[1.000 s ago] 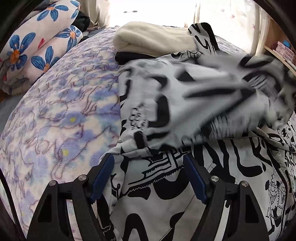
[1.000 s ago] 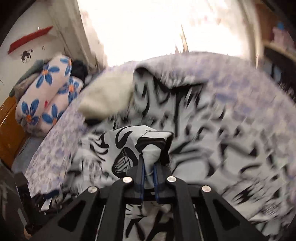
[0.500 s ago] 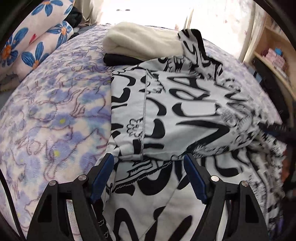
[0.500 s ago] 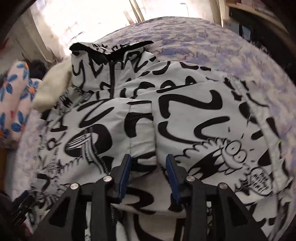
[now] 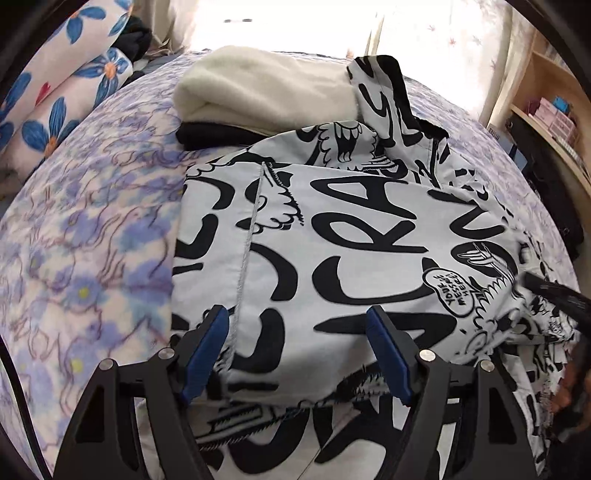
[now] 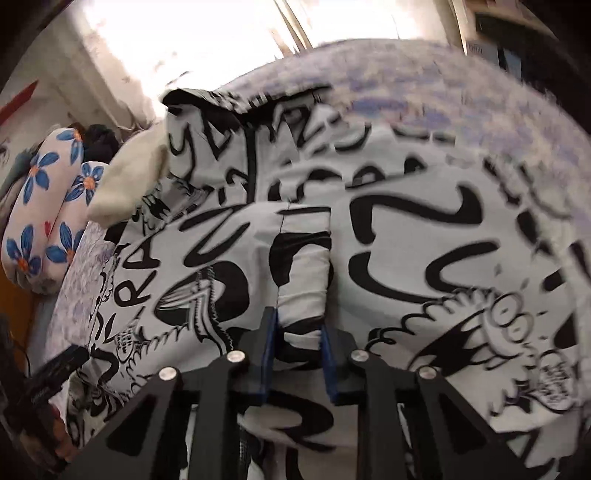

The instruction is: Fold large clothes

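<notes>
Lying across purple-flowered bedspread [image 5: 85, 236]: black-and-white graffiti-print jacket [image 5: 369, 229], partly folded, cream fleece bundle [image 5: 266, 96] at twelve o'clock. Left gripper [image 5: 297, 347] spread wide above near hem, nothing pinched. Right gripper [image 6: 297, 334] closing, jacket fold [image 6: 303, 258] between blue pads.

Blown-out window [image 5: 280, 22] glare behind; right-wrist view motion-blurred — fisheye warp, dark corners.

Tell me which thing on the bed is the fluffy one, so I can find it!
Look at the purple flowery bed cover, at its far end by the bright window. The cream fleece lies folded on a black garment, beside the black-and-white jacket. Only it is plain and fuzzy.
</notes>
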Action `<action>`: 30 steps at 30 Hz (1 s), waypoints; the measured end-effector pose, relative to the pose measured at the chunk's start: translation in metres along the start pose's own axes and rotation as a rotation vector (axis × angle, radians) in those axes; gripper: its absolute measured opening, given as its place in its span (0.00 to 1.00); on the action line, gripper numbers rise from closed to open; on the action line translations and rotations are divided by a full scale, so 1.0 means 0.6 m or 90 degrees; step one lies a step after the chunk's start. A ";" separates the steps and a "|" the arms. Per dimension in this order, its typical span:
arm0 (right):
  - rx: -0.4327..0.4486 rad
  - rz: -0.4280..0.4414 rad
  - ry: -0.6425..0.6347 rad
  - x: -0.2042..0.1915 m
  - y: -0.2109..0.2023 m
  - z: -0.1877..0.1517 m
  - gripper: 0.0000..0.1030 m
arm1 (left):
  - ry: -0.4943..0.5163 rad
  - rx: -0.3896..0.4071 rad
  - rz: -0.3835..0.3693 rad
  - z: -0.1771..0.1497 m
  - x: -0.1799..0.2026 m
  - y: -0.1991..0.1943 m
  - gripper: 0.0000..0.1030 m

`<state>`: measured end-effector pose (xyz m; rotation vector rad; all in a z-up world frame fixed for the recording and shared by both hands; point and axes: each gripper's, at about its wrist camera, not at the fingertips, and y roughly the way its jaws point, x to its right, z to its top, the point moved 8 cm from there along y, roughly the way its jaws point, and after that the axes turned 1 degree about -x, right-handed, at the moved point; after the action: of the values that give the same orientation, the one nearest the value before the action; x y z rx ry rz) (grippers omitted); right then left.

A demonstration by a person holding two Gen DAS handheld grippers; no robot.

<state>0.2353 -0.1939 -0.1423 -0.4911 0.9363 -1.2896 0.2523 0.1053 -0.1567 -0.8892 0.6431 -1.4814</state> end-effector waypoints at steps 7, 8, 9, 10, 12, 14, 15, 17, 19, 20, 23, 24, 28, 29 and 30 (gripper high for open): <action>-0.075 -0.043 0.045 0.030 0.029 -0.047 0.18 | 0.047 -0.052 0.050 -0.024 0.008 0.060 0.73; -0.065 -0.054 0.054 0.029 0.020 -0.039 0.21 | 0.055 -0.048 0.052 -0.022 0.013 0.053 0.73; -0.045 -0.072 0.055 0.026 0.007 -0.029 0.22 | 0.058 -0.042 0.048 -0.020 0.018 0.046 0.73; -0.017 -0.097 0.047 0.024 -0.009 -0.019 0.22 | 0.061 -0.029 0.044 -0.015 0.024 0.033 0.73; 0.035 -0.126 0.015 0.001 -0.031 -0.001 0.25 | 0.072 0.014 0.032 0.002 0.041 0.003 0.73; 0.065 -0.108 -0.011 -0.038 -0.036 0.014 0.30 | 0.084 0.056 0.021 0.023 0.056 -0.020 0.73; 0.070 -0.077 -0.029 -0.063 -0.030 0.020 0.33 | 0.087 0.074 0.013 0.037 0.065 -0.028 0.73; 0.049 -0.019 -0.063 -0.111 -0.007 0.025 0.33 | 0.087 0.081 0.002 0.061 0.079 -0.023 0.75; 0.017 0.046 -0.088 -0.167 0.034 0.027 0.33 | 0.076 0.068 -0.015 0.082 0.088 -0.007 0.75; 0.012 0.061 -0.096 -0.186 0.048 0.029 0.33 | 0.064 0.064 -0.024 0.093 0.091 0.007 0.75; -0.011 0.073 -0.114 -0.216 0.100 0.039 0.33 | 0.019 0.047 -0.031 0.118 0.087 0.052 0.75; -0.020 0.062 -0.119 -0.214 0.116 0.042 0.33 | 0.005 0.037 -0.025 0.124 0.078 0.073 0.75; -0.019 -0.050 -0.122 -0.144 0.140 0.063 0.31 | 0.009 -0.026 0.046 0.113 0.018 0.156 0.72; -0.012 -0.086 -0.116 -0.109 0.139 0.071 0.30 | 0.017 -0.029 0.032 0.109 0.010 0.164 0.72; -0.006 -0.105 -0.104 -0.076 0.138 0.077 0.29 | 0.027 -0.017 0.016 0.108 0.008 0.161 0.72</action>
<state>0.3217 -0.1381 -0.1660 -0.6826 0.7781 -1.3700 0.3603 0.0967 -0.1995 -0.8693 0.7049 -1.4759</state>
